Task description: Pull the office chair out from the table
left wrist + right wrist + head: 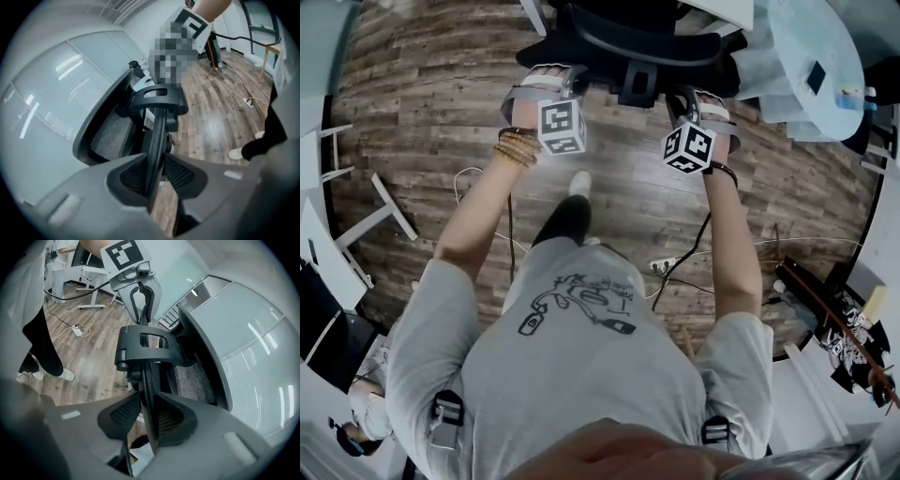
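The black office chair (628,42) stands at the top of the head view, its curved upper back rail toward me. My left gripper (551,82) and right gripper (692,101) sit on that rail, left and right of its centre bracket. In the left gripper view the left gripper (157,174) is shut on the thin black rail edge (159,136), which runs straight up between the pads. The right gripper (150,417) pinches the same rail (147,380) below the bracket (147,345). The mesh back (192,380) lies behind.
A pale table (811,56) with small items stands at the top right, beside the chair. Cables and a power strip (661,265) lie on the wooden floor near my shoe (579,183). White desk legs (384,211) are at the left, and a glass wall (56,93) is behind the chair.
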`<state>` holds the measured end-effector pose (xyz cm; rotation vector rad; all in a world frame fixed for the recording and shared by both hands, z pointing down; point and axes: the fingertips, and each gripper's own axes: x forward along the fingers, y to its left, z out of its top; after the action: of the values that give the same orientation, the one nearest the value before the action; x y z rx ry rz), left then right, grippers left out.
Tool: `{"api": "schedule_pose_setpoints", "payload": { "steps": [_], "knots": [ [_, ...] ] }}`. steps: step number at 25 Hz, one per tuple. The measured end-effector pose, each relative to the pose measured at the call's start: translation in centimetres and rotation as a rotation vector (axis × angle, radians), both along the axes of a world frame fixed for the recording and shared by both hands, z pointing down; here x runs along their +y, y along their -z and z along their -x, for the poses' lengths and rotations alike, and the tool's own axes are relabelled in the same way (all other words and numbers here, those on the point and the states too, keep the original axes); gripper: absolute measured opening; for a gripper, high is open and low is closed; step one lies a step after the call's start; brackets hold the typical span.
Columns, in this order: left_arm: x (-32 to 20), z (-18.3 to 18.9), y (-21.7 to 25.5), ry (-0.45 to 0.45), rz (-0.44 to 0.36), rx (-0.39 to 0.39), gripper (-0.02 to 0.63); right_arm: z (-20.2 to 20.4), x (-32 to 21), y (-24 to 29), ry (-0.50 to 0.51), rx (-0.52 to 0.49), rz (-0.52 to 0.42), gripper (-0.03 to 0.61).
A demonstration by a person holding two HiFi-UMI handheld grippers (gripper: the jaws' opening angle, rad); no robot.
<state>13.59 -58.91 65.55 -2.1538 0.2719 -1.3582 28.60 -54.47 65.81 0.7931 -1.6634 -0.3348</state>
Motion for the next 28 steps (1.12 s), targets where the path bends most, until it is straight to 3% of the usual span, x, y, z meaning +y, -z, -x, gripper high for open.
{"api": "schedule_pose_setpoints", "payload": {
  "steps": [16, 28],
  "knots": [
    [8.0, 3.1, 0.1, -0.027, 0.058, 0.008, 0.109, 3.1, 8.2, 0.0, -0.036, -0.012, 0.048, 0.101],
    [13.7, 5.6, 0.0, -0.019, 0.077, -0.033, 0.107, 5.8, 14.7, 0.4, -0.040, -0.050, 0.070, 0.100]
  ]
}}
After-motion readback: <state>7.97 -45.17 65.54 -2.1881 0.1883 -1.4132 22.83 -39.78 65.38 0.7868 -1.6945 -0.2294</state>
